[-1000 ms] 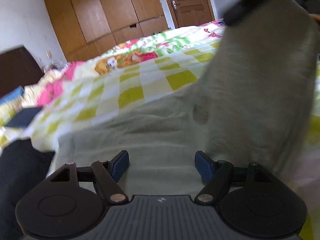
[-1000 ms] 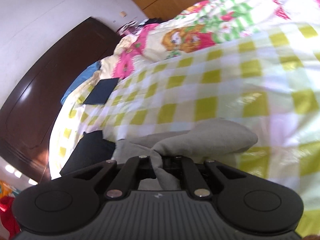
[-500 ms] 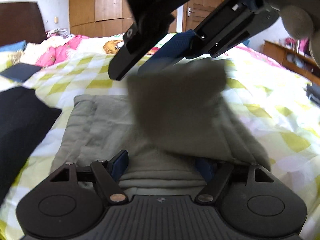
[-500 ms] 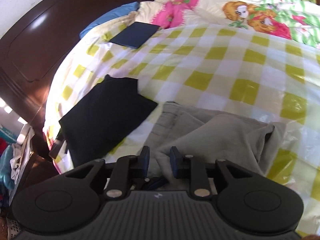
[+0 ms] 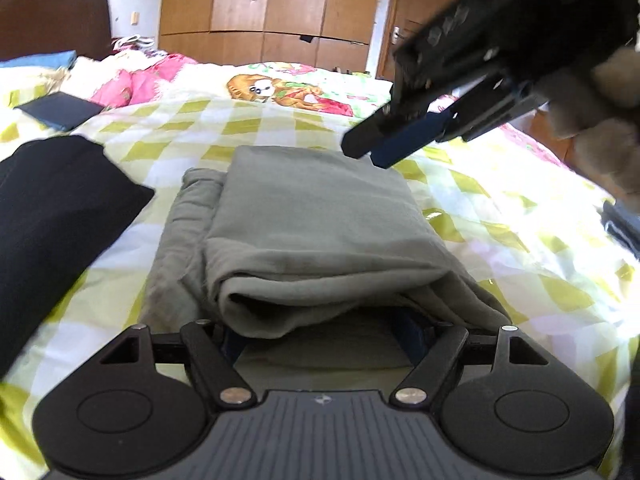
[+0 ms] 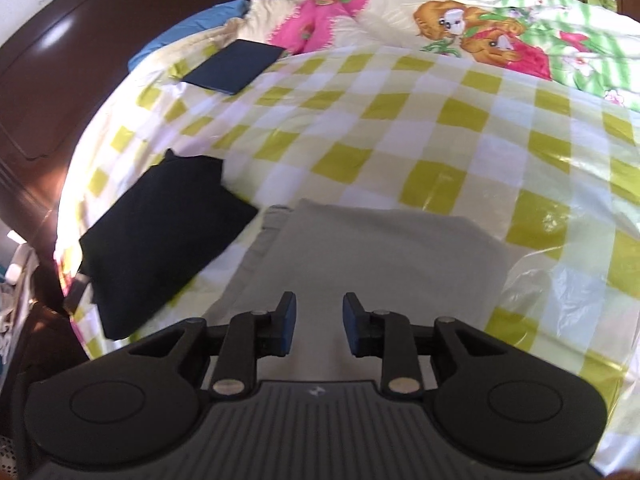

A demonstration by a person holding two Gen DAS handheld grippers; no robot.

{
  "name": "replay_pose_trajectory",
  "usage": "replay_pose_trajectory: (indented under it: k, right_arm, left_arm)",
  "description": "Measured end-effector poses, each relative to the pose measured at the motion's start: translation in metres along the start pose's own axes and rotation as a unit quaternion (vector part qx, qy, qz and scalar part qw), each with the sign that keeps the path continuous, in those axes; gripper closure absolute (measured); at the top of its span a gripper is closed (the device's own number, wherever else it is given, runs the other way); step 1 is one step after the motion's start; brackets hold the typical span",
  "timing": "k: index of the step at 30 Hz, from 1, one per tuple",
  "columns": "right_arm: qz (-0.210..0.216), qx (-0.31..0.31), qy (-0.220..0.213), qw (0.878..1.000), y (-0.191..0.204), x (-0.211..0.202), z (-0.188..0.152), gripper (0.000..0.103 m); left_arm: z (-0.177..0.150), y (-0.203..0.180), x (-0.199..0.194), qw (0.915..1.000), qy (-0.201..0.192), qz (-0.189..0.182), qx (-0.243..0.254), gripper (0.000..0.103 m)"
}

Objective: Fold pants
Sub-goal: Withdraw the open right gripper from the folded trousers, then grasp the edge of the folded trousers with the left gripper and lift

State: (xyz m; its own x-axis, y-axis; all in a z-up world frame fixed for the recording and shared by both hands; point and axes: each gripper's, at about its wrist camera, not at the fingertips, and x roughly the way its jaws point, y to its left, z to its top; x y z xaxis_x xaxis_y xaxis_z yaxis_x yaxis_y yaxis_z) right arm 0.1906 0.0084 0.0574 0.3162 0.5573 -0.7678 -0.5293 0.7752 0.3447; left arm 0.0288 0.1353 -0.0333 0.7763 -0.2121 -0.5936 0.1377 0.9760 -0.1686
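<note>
Where half a second ago its pads pinched a grey fold, the right gripper [image 6: 319, 323] now hovers parted and empty over the folded grey pants [image 5: 316, 224] on the checked bedspread [image 6: 400, 128]. Spread wide, the left gripper [image 5: 324, 332] sits partly under the near hem, gripping nothing. At nine o'clock lies a black garment [image 6: 160, 236]; beyond, a dark notebook [image 6: 236, 66].
</note>
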Motion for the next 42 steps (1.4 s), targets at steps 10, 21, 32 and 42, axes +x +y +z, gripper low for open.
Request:
replay_pose_trajectory:
  k: [10, 21, 32, 42]
  right_arm:
    - [-0.013, -0.112, 0.019, 0.993, 0.032, 0.035, 0.032, 0.067]
    - [0.016, -0.236, 0.090, 0.967, 0.039, 0.083, 0.071, 0.051]
    - [0.067, -0.218, 0.148, 0.962, 0.018, 0.117, 0.085, 0.053]
    - [0.085, -0.179, 0.109, 0.974, 0.008, 0.084, 0.071, 0.095]
  left_arm:
    - [-0.011, 0.046, -0.047, 0.9892, -0.018, -0.019, -0.144, 0.016]
    - [0.003, 0.054, -0.023, 0.9860, 0.001, -0.006, -0.167, 0.016]
    - [0.002, 0.046, -0.026, 0.9821, 0.022, 0.006, -0.187, 0.017]
    - [0.004, 0.037, -0.029, 0.9811, 0.030, 0.040, -0.187, 0.069]
